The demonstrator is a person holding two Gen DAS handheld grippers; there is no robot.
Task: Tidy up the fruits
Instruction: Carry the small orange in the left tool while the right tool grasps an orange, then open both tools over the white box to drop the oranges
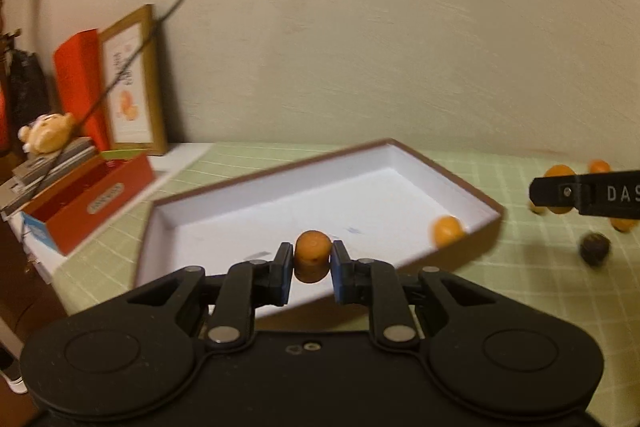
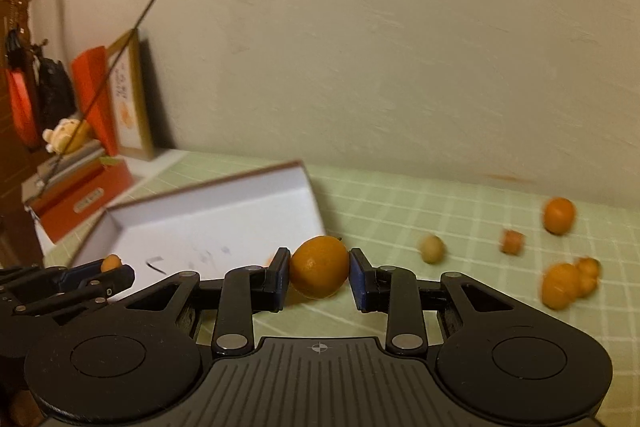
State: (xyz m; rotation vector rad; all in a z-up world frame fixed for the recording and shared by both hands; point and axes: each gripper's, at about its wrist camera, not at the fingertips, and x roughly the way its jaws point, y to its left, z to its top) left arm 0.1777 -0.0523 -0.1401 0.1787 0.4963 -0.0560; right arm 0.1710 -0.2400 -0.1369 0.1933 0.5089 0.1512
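My left gripper is shut on a small orange carrot-like piece and holds it over the near edge of the white-lined box. An orange fruit lies in the box's right corner. My right gripper is shut on a round orange, just right of the box and above the green checked cloth. The left gripper also shows at the left of the right wrist view. Loose fruits lie on the cloth at right: an orange, a pale round fruit, a small orange piece.
A red box, books, a plush toy and a framed picture stand at the table's left end. A dark round fruit and several oranges lie on the cloth at right. A wall runs behind.
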